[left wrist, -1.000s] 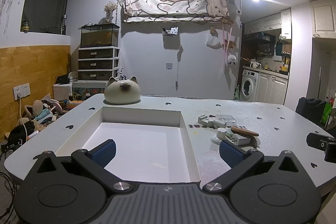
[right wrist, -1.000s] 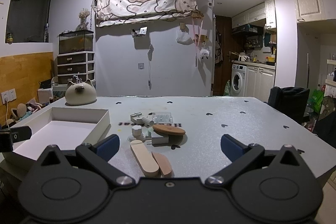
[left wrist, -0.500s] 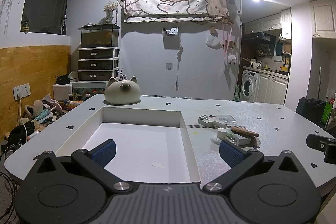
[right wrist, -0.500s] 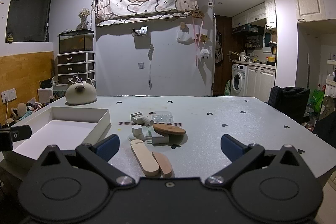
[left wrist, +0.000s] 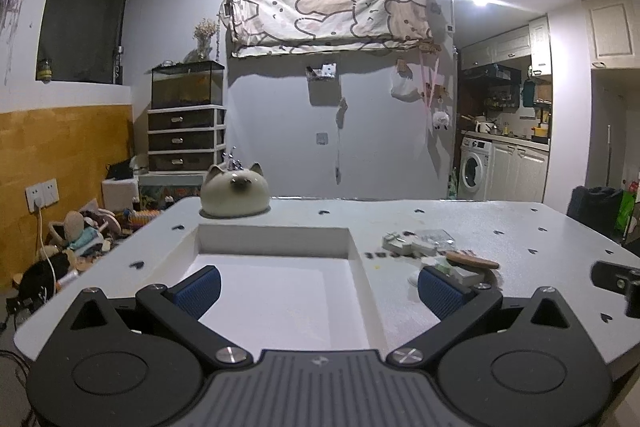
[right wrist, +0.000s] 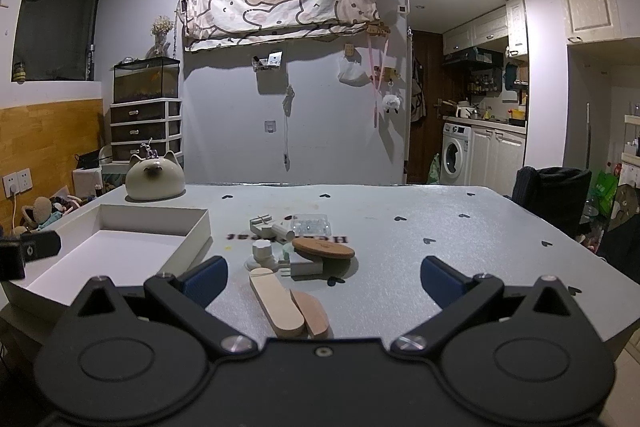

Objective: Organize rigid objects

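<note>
A shallow white tray [left wrist: 276, 241] [right wrist: 196, 227] lies on the grey table, with nothing in it. My left gripper [left wrist: 318, 289] is open and empty over the tray's near end. A cluster of small objects lies right of the tray: a round cork coaster [right wrist: 323, 248] [left wrist: 472, 260] on a white block [right wrist: 306, 267], a white cap [right wrist: 262, 250], a clear plastic case [right wrist: 311, 225], small white pieces [right wrist: 260, 223] and two flat wooden sticks [right wrist: 276, 301] [right wrist: 312, 311]. My right gripper [right wrist: 324, 281] is open and empty, just short of the sticks.
A cream cat-shaped ceramic [left wrist: 234, 193] [right wrist: 155, 181] stands at the table's far left behind the tray. The other gripper's tip shows at the right edge of the left wrist view [left wrist: 618, 277] and at the left edge of the right wrist view [right wrist: 28, 251]. A dark chair [right wrist: 552, 195] stands at the right.
</note>
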The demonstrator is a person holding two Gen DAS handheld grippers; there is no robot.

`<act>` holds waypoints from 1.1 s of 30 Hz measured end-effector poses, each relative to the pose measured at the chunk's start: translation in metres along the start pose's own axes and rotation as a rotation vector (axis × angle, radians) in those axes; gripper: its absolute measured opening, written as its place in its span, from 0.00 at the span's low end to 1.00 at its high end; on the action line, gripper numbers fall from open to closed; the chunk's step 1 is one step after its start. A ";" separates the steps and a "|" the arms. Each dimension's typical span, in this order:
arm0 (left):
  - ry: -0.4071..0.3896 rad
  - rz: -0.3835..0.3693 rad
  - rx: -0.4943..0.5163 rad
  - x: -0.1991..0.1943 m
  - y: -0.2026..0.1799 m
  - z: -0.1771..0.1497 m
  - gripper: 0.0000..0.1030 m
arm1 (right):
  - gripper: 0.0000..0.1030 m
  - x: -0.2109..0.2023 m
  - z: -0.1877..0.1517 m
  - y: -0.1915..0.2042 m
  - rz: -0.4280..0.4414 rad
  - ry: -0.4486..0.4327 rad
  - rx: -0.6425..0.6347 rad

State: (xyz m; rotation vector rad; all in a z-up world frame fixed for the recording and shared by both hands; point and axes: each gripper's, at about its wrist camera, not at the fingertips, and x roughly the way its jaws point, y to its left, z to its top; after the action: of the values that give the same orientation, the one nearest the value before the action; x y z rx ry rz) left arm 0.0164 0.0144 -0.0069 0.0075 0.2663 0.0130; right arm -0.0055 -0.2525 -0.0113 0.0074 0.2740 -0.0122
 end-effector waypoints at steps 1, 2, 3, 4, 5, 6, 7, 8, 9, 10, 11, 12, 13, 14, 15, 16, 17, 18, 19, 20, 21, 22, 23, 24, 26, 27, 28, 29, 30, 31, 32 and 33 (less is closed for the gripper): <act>0.000 0.004 -0.001 0.002 0.003 0.003 1.00 | 1.00 0.001 0.001 0.000 0.000 -0.003 -0.001; -0.001 0.008 0.000 0.002 0.005 0.006 1.00 | 1.00 0.002 0.002 0.000 -0.002 -0.007 -0.003; -0.004 0.018 0.006 0.004 0.010 0.011 1.00 | 1.00 0.003 0.003 0.000 -0.004 -0.011 -0.003; -0.008 0.037 0.016 0.009 0.017 0.015 1.00 | 1.00 0.005 0.004 0.000 -0.007 -0.014 -0.003; -0.010 0.048 0.021 0.011 0.020 0.017 1.00 | 1.00 0.007 0.007 0.000 -0.008 -0.019 -0.005; -0.013 0.064 0.027 0.014 0.026 0.020 1.00 | 1.00 0.009 0.009 0.000 -0.007 -0.025 -0.005; -0.011 0.080 0.031 0.019 0.034 0.024 1.00 | 1.00 0.011 0.010 0.000 -0.007 -0.029 -0.006; -0.008 0.088 0.034 0.022 0.040 0.026 1.00 | 1.00 0.013 0.013 -0.002 -0.006 -0.037 -0.010; 0.001 0.102 0.033 0.029 0.050 0.029 1.00 | 1.00 0.016 0.016 -0.003 -0.008 -0.045 -0.012; 0.007 0.111 0.032 0.033 0.057 0.031 1.00 | 1.00 0.019 0.018 -0.004 -0.010 -0.054 -0.014; 0.013 0.119 0.033 0.038 0.065 0.032 1.00 | 1.00 0.025 0.022 -0.005 -0.016 -0.063 -0.017; 0.020 0.125 0.035 0.042 0.071 0.034 1.00 | 1.00 0.029 0.024 -0.005 -0.019 -0.067 -0.018; 0.033 0.132 0.038 0.049 0.079 0.035 1.00 | 1.00 0.035 0.028 -0.005 -0.020 -0.074 -0.021; 0.043 0.137 0.041 0.054 0.085 0.035 1.00 | 1.00 0.041 0.031 -0.005 -0.020 -0.078 -0.024; 0.062 0.143 0.047 0.062 0.095 0.035 1.00 | 1.00 0.047 0.035 -0.004 -0.020 -0.082 -0.031; 0.074 0.145 0.052 0.068 0.101 0.036 1.00 | 1.00 0.055 0.038 -0.004 -0.020 -0.084 -0.039; 0.091 0.146 0.062 0.076 0.109 0.036 1.00 | 1.00 0.064 0.042 -0.004 -0.021 -0.083 -0.044; 0.102 0.145 0.069 0.082 0.114 0.035 1.00 | 1.00 0.074 0.046 -0.004 -0.020 -0.078 -0.044; 0.122 0.143 0.085 0.091 0.122 0.034 1.00 | 1.00 0.084 0.050 -0.005 -0.018 -0.070 -0.039; 0.133 0.141 0.091 0.096 0.125 0.032 1.00 | 1.00 0.095 0.054 -0.006 -0.019 -0.060 -0.028; 0.157 0.133 0.107 0.103 0.131 0.030 1.00 | 1.00 0.107 0.058 -0.008 -0.022 -0.046 -0.012; 0.179 0.124 0.123 0.108 0.136 0.029 1.00 | 1.00 0.120 0.061 -0.009 -0.025 -0.029 0.005; 0.202 0.117 0.138 0.114 0.139 0.027 1.00 | 1.00 0.133 0.065 -0.011 -0.027 -0.004 0.024; 0.224 0.110 0.153 0.118 0.141 0.026 1.00 | 1.00 0.146 0.068 -0.012 -0.027 0.024 0.044; 0.268 0.097 0.173 0.130 0.147 0.022 1.00 | 1.00 0.173 0.072 -0.013 -0.022 0.085 0.074; 0.306 0.094 0.191 0.137 0.149 0.019 1.00 | 1.00 0.186 0.073 -0.015 -0.019 0.119 0.086; 0.326 0.094 0.198 0.140 0.152 0.017 1.00 | 1.00 0.199 0.074 -0.016 -0.017 0.155 0.098; 0.345 0.093 0.205 0.145 0.155 0.016 1.00 | 1.00 0.211 0.074 -0.017 -0.017 0.191 0.111; 0.367 0.087 0.211 0.149 0.157 0.014 1.00 | 1.00 0.222 0.074 -0.017 -0.018 0.225 0.124; 0.392 0.069 0.213 0.152 0.159 0.012 1.00 | 1.00 0.235 0.071 -0.019 -0.023 0.266 0.142; 0.409 0.051 0.210 0.155 0.162 0.011 1.00 | 1.00 0.245 0.070 -0.019 -0.029 0.300 0.157; 0.434 0.027 0.200 0.159 0.165 0.010 1.00 | 1.00 0.255 0.067 -0.020 -0.031 0.331 0.171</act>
State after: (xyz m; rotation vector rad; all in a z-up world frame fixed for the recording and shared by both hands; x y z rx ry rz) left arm 0.1701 0.1815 -0.0375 0.2093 0.7004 0.0148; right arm 0.2574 -0.2759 -0.0158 0.1767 0.6035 -0.0653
